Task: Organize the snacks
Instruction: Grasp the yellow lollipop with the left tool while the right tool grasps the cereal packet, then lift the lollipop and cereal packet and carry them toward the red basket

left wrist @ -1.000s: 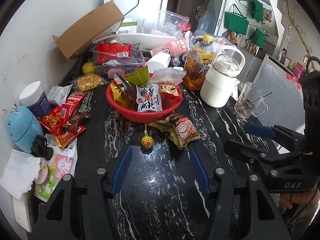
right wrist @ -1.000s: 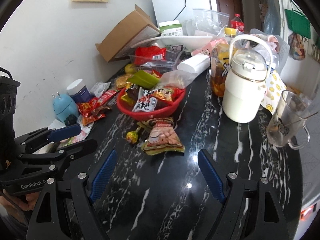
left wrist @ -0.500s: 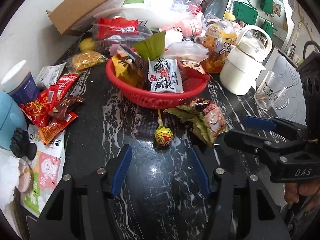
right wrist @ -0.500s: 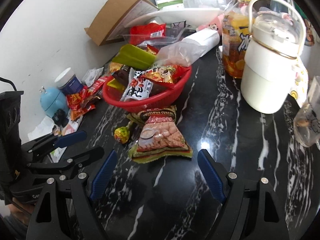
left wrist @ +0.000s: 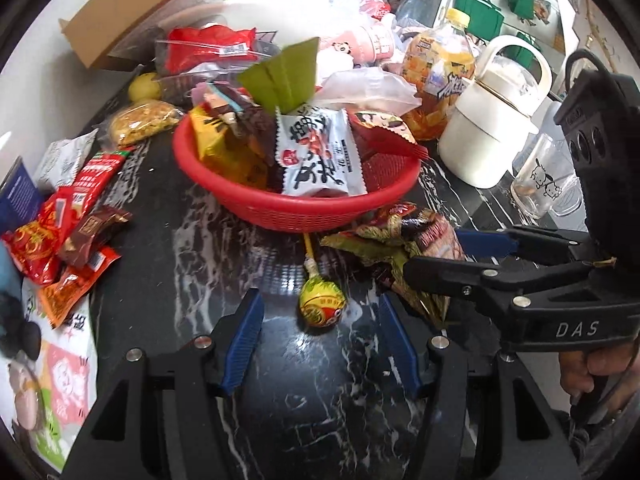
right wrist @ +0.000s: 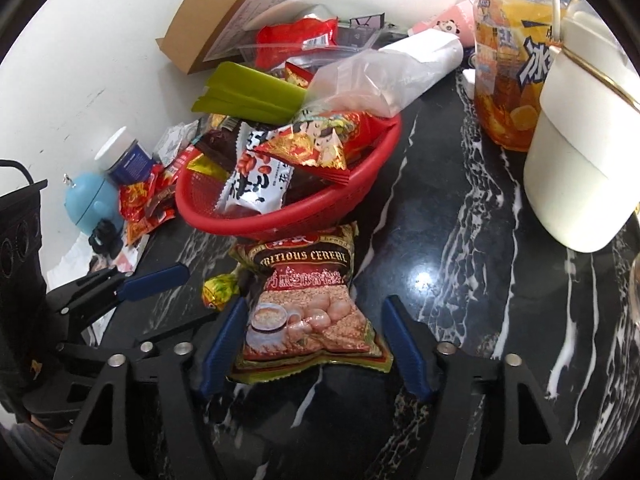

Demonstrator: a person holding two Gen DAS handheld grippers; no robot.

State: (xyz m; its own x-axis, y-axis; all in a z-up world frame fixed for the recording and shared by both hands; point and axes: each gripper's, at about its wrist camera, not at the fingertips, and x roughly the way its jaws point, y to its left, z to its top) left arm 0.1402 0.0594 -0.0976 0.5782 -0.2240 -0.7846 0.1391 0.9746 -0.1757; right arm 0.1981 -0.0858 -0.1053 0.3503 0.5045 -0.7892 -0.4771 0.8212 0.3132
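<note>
A red basket [left wrist: 296, 212] [right wrist: 288, 220] heaped with snack packets stands on the black marble table [left wrist: 320, 392]. In front of it lies a yellow-wrapped lollipop [left wrist: 322, 306] [right wrist: 218, 290], between the blue pads of my left gripper [left wrist: 320, 336] [right wrist: 180, 304]. Its jaws are closing, with a gap left on each side of the sweet. Beside the lollipop lies a cereal packet [right wrist: 308, 308] [left wrist: 404, 244], flat between the pads of my right gripper [right wrist: 314, 344] [left wrist: 440, 256]. Those jaws are closing too, and the packet shows no squeeze.
Loose red and orange snack packets [left wrist: 60, 232] lie left of the basket. A white kettle [right wrist: 580, 160], an orange drink bottle [right wrist: 504, 80] and a glass mug [left wrist: 544, 184] stand to the right. A cardboard box [right wrist: 232, 20] and a blue toy [right wrist: 88, 204] sit by the wall.
Both grippers have come down and forward toward the basket. The lollipop now lies between the left fingers and the cereal packet between the right ones. Both pairs of jaws have narrowed.
</note>
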